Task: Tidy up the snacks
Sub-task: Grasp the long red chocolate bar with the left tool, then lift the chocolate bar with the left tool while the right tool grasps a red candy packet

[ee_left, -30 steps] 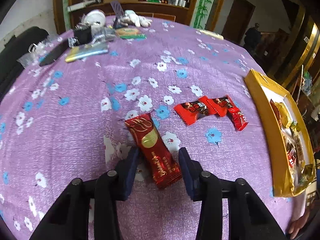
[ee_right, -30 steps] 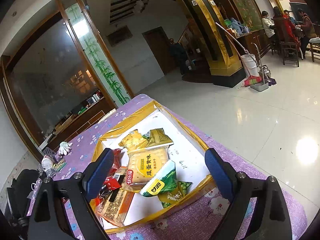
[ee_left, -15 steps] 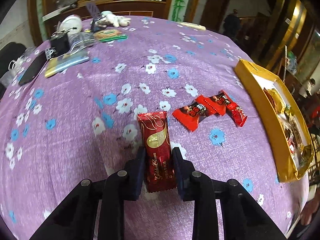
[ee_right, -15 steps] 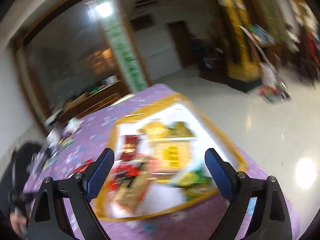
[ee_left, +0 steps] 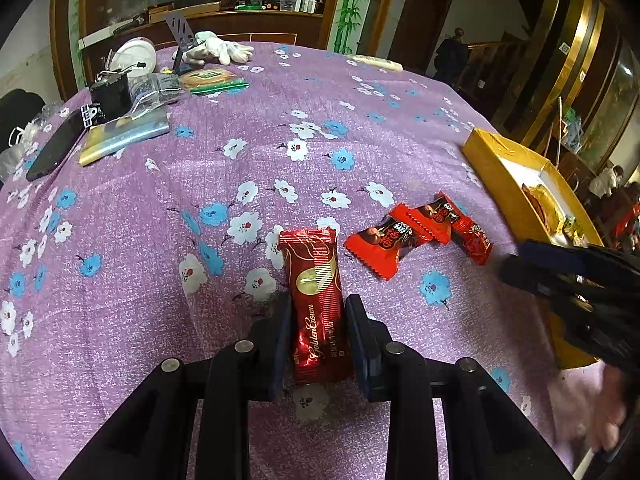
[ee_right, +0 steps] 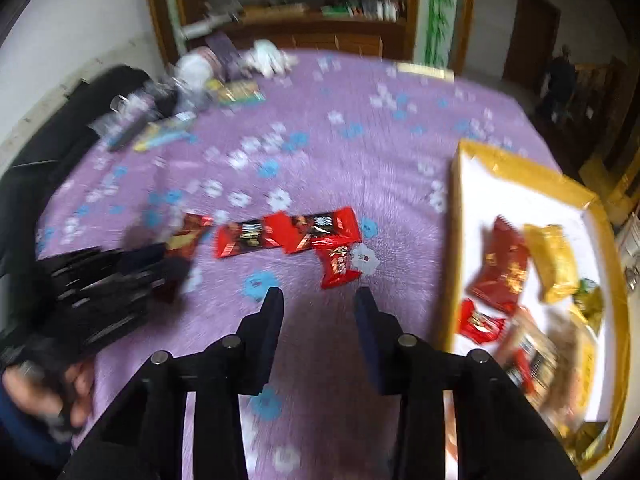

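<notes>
A dark red wafer bar (ee_left: 316, 280) lies on the purple flowered cloth, and my left gripper (ee_left: 318, 304) is shut on its near half, pads pressing both long sides. Three red candy packets (ee_left: 384, 240) lie just right of it. My right gripper (ee_right: 318, 300) hovers over bare cloth just short of the nearest small red packet (ee_right: 338, 266). Its jaws are closing with nothing between them. The gold box (ee_right: 454, 240) with several snacks inside sits to its right. The left gripper (ee_right: 152, 264) shows blurred at the left of that view.
Clutter fills the far left of the table: a black phone (ee_left: 56, 144), a white bowl (ee_left: 134, 56), white gloves (ee_left: 216, 50), a biscuit pack (ee_left: 212, 78). The table edge runs behind the gold box (ee_left: 496, 172). A hand (ee_right: 24, 392) holds the left gripper.
My left jaws closed onto the wafer bar and stayed there. My right gripper swung from above the gold box to the cloth beside the red candies, and its jaws narrowed.
</notes>
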{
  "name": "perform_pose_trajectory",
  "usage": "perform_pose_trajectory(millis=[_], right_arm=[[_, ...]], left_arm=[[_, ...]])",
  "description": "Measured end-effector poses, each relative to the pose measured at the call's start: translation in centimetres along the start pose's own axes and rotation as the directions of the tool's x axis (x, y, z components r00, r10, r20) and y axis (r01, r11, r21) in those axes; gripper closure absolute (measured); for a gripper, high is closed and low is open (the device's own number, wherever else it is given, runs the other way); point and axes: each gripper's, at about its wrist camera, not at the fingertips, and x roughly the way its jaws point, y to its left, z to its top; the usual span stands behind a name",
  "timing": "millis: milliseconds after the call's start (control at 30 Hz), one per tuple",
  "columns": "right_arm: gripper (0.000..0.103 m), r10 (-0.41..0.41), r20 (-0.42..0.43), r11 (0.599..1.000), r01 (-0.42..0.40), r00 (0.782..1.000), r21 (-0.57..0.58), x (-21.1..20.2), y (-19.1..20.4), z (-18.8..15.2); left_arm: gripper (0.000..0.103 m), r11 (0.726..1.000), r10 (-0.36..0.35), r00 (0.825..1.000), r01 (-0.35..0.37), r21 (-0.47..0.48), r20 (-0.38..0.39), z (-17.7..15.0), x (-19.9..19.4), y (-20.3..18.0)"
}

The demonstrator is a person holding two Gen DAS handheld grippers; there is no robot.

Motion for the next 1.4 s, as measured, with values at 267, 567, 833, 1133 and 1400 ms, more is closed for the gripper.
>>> perform_pose_trajectory(millis=[267, 567, 833, 1133, 1400], right_arm=[[0.067, -0.074, -0.074, 0.993, 0.08, 0.994, 0.083, 4.0, -0.6, 1.2], [0.084, -0.04, 0.053, 0.995, 0.035, 0.998, 0.096, 3.3, -0.4, 0.5], [0.084, 0.02, 0.168, 0.993, -0.039, 0.986, 0.109, 0.9, -0.4, 0.7], [0.084, 0.078, 0.199, 0.995, -0.09, 0.977, 0.051, 0.0, 1.3, 0.4], [0.084, 0.091, 0.259, 0.995, -0.097, 0.961, 0.01, -1.1, 2.0, 0.0]], left_arm=[[0.072, 0.999, 0.024, 1.0, -0.024, 0.04, -0.003, -0.1, 0.1, -0.6], [0.075, 0.999, 0.016, 1.0, -0.016, 0.045, 0.001, 0.0, 0.1, -0.7], [0.076, 1.0, -0.019, 0.998, 0.018, 0.011, 0.063, 0.3, -0.8, -0.3], [0.076, 0.995, 0.028, 0.974, -0.049, 0.089, 0.227, 0.2, -3.5, -2.1], [0.076, 0.991, 0.07, 0.955, -0.099, 0.086, 0.288, 0.1, -4.4, -2.1]])
